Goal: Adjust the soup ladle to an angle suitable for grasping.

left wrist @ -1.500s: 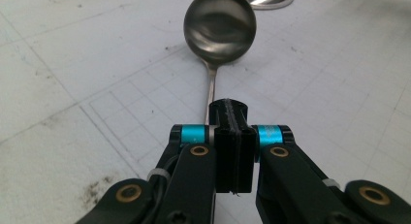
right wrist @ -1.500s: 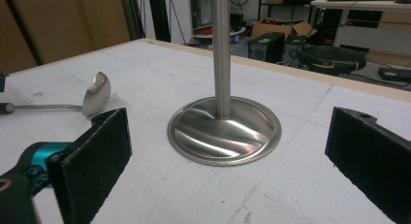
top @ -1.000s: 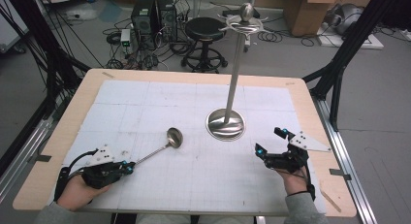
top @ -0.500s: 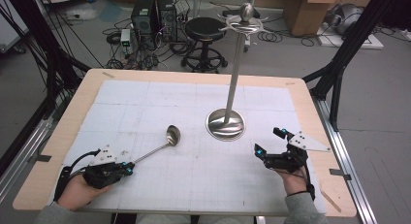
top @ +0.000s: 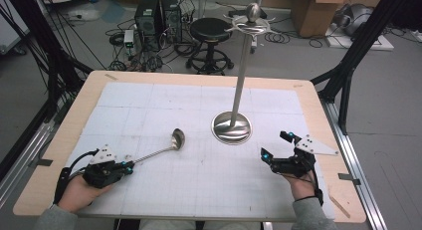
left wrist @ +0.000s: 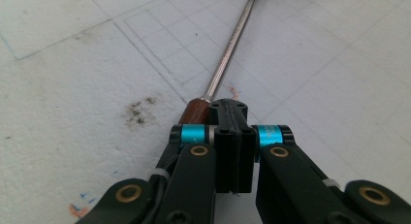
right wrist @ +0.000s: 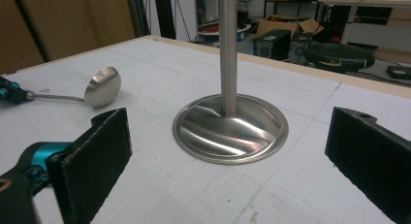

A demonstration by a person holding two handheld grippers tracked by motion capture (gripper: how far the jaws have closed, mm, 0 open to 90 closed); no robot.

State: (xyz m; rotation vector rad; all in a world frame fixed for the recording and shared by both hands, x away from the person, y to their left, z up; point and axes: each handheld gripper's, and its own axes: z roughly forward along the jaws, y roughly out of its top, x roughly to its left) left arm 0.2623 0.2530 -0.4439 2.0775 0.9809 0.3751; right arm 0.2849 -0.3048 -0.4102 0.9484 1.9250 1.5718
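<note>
Nearest to me, the left claw (top: 128, 165) sits low on the table (top: 64, 140), its jaws pressed together on the brown end of the ladle (top: 164, 146); in the left gripper view the black pads (left wrist: 233, 136) hide most of that brown grip, and the steel shaft runs off the top edge so the bowl is cut away there. The person's left hand (top: 74, 192) is half covered by the gripper body and its cable. The ladle lies flat on the white gridded sheet, handle toward the left claw, bowl pointing toward the stand (top: 232, 126) but well apart from it. To the right, the right claw (top: 275, 145) rests with its jaws spread wide and nothing between them; in the right gripper view the two black pads (right wrist: 99, 151) frame the stand's shiny round base, and the pole is cut off at the top. I can read no label or writing anywhere. The sheet is scuffed, with dark smudges and faint pencil lines, over a pale wooden top. Beyond the far edge stand a black stool (top: 211, 31), computer towers (top: 159, 13), loose cables on grey floor, and cardboard boxes (top: 313, 11).
</note>
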